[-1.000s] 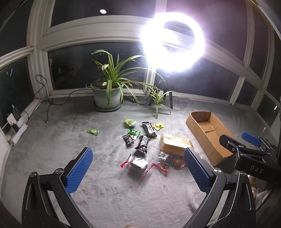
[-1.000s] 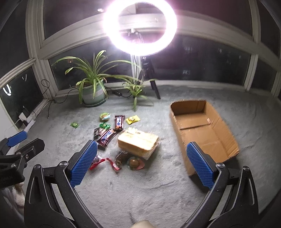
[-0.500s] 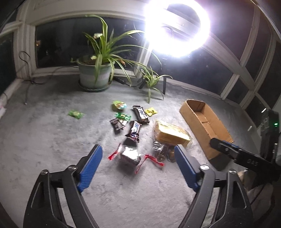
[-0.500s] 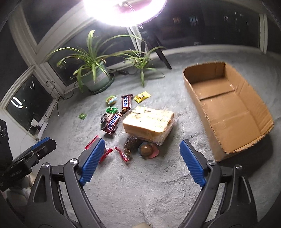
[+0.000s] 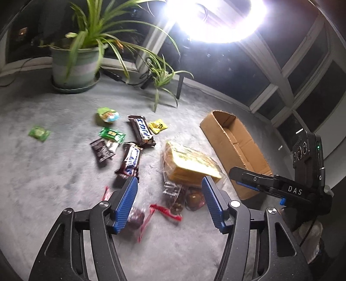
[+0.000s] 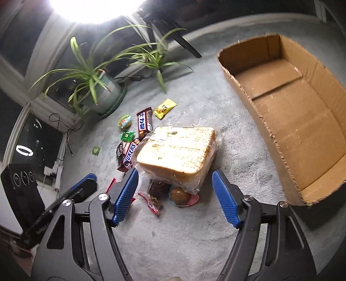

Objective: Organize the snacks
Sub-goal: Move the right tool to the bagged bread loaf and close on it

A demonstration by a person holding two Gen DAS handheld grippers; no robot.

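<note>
Snacks lie scattered on grey carpet (image 5: 54, 183) ahead of both my tongs. My left gripper (image 5: 169, 203) hangs over the near end of the pile, jaws part-way apart and just now narrowing, nothing pressed between the blue pads; in the gap I see a red-ended clear wrapper (image 5: 138, 216), half hidden behind the left pad, and a red twist of wrapping (image 5: 166, 210). My right gripper (image 6: 175, 198) points down at the bagged bread loaf (image 6: 177, 151), jaws likewise half-wide and just now closing in, gripping nothing; the loaf sits just beyond the pads, apart from them. Tucked against the loaf's near edge: a dark nut packet (image 6: 157, 190) and a round brown sweet in pink (image 6: 180, 194). Left of the loaf, a Snickers bar (image 6: 128, 155), and beyond it a second brown chocolate bar (image 6: 143, 123). A yellow sachet (image 6: 165, 108), a round green-lidded cup (image 6: 125, 121), a green packet (image 6: 127, 135) and a small green sachet (image 6: 96, 149) lie further out, the last well apart from the rest. The cardboard box (image 6: 270, 112) lies open to the right of the loaf, near but not touching, no snack inside it. Potted spider plant (image 6: 103, 88) by the window; ring light (image 5: 216, 19) glaring above. From the left view my right gripper shows at the right edge, beside the box.
</note>
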